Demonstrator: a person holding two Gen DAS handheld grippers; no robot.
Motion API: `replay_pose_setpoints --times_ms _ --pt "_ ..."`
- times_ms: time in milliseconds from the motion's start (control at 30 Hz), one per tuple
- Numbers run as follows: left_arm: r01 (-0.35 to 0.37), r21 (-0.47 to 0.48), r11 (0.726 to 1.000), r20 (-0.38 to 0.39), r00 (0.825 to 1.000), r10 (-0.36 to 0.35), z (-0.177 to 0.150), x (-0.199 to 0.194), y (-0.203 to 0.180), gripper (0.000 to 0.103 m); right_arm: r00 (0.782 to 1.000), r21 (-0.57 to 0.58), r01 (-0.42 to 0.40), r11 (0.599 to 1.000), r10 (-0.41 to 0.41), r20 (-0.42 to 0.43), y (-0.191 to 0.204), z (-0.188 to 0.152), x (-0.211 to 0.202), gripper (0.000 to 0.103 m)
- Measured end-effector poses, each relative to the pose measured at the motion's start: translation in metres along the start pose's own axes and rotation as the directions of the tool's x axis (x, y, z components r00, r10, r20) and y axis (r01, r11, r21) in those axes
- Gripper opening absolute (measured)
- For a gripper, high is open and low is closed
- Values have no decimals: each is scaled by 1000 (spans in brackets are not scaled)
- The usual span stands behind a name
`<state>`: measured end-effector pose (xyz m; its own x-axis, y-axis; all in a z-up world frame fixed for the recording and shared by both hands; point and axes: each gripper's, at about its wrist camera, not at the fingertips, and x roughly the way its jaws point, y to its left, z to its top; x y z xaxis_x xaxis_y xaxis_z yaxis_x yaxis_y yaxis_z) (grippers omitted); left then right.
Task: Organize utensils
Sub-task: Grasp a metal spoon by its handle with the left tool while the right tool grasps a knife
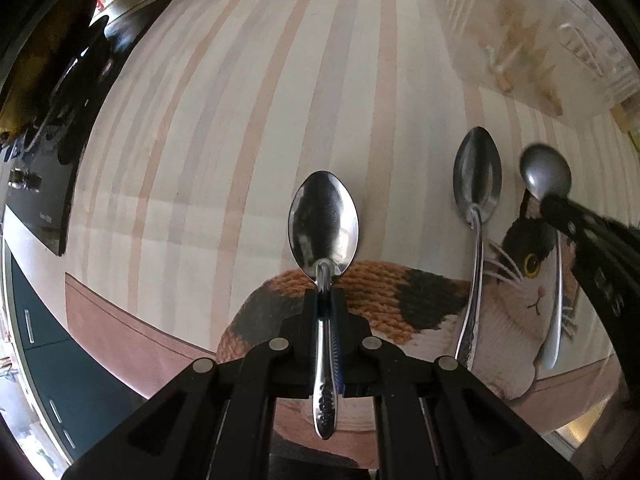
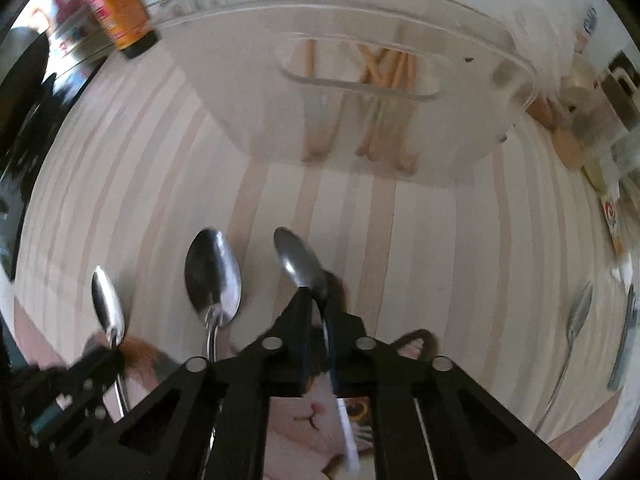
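Observation:
My left gripper (image 1: 324,300) is shut on the neck of a shiny spoon (image 1: 324,224), with the bowl pointing away from it. It points straight down at a striped mat (image 1: 240,120). To its right a second shiny spoon (image 1: 478,176) lies free on the mat. Further right, my right gripper (image 1: 560,208) is clamped on a matte spoon (image 1: 546,176). In the right wrist view the right gripper (image 2: 320,312) is shut on that matte spoon (image 2: 300,258). The free spoon (image 2: 212,272) lies to its left, and beyond it is the left gripper (image 2: 110,350) with its spoon (image 2: 107,304).
A clear plastic container (image 2: 248,92) holding wooden sticks stands beyond the spoons. More cutlery (image 2: 576,320) lies at the far right of the mat. A dark bottle (image 2: 120,8) stands at the back left. A cat picture (image 1: 520,280) covers the mat's near part.

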<state>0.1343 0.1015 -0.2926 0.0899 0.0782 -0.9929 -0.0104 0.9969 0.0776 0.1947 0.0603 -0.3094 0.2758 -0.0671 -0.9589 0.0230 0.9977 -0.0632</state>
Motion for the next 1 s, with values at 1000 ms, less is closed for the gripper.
replay_pose_setpoints --times_ms 1000 --pt "19 19 1000 53 998 -20 -22 -19 -3 4 979 276 -189 942 203 -22 -105 -51 -37 2"
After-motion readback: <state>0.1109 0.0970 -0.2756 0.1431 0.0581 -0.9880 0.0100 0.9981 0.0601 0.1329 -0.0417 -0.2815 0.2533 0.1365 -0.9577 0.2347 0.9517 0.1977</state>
